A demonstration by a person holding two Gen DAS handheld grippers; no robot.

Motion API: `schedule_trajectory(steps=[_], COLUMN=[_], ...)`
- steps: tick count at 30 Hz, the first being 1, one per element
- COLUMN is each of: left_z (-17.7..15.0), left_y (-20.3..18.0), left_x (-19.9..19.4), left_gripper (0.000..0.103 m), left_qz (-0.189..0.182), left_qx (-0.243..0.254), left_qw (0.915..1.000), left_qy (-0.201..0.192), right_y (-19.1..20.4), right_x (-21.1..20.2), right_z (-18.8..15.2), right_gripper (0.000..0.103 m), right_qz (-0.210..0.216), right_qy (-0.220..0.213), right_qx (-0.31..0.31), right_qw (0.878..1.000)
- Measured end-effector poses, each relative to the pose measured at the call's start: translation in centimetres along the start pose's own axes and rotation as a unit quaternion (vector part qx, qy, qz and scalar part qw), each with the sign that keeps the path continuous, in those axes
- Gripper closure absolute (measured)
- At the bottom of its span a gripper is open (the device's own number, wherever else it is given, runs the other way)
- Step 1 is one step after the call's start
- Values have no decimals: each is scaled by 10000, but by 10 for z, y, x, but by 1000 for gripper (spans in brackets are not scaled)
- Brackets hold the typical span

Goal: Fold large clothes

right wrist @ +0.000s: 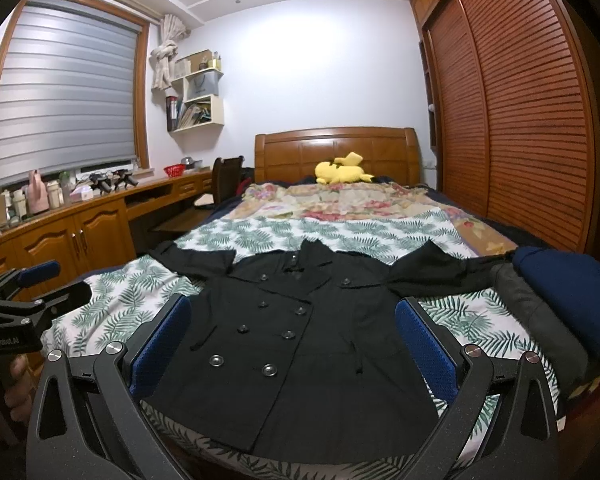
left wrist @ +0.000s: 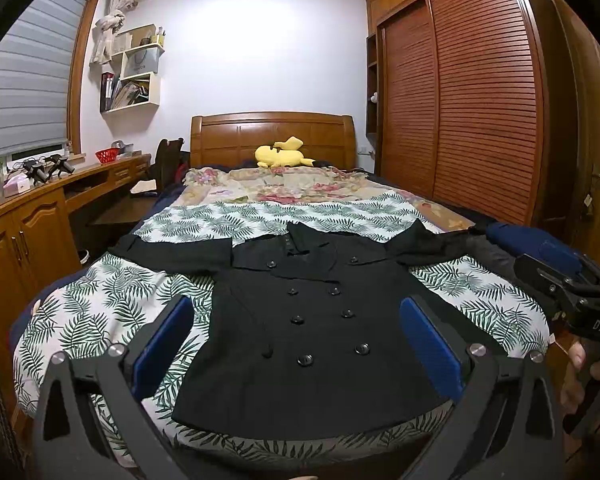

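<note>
— Lying flat, is it?

— Yes. The coat is spread face up on the bed, buttons showing, sleeves out to either side, hem toward me. I judge that is so each sleeve can be folded in over the front.

— And your grippers?

— Both hover above the hem, touching nothing. My left gripper has its jaws spread wide with only air between them; my right gripper is spread the same.

— Anything else on the bed?

— A blue bundle lies by the coat's right-hand sleeve, near enough to get in the way of that fold. A yellow toy sits well apart at the headboard.

— Do the views differ?

— The right view shows the bundle and a grey garment under it fully; the left view shows just their edge, plus my right gripper from the side.
</note>
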State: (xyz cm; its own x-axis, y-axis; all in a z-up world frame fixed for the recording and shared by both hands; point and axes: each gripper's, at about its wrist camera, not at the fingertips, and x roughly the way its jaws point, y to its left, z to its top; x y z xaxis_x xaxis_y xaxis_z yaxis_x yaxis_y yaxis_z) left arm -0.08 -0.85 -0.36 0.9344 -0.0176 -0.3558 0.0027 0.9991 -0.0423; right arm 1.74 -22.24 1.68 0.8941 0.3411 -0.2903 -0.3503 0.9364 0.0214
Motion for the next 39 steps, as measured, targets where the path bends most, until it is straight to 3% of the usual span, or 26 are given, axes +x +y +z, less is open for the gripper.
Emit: schedule_trajectory(steps=[8,16,26,39], left_z=[-8,-24,-42,-46], left_y=[5,21,45,85], left_x=[13,42,83,141], left_gripper=[0,0,0,0], left_qz=[23,176,441,967], left_qx=[-22,-128,-152,-243], left_qw=[9998,9984,9955,9878], left_qy=[215,525,821,1197], right_y=[0,2,4,18], right_x=[4,34,99,224], right_z=[-7,-19,-27,-2], right_gripper=[0,0,0,0], right_qz=[22,179,609,1283], right_qy=[99,338,577,682], right_qx=[-12,-82,-180,-323], right_qw=[9999,9992,9963,9889])
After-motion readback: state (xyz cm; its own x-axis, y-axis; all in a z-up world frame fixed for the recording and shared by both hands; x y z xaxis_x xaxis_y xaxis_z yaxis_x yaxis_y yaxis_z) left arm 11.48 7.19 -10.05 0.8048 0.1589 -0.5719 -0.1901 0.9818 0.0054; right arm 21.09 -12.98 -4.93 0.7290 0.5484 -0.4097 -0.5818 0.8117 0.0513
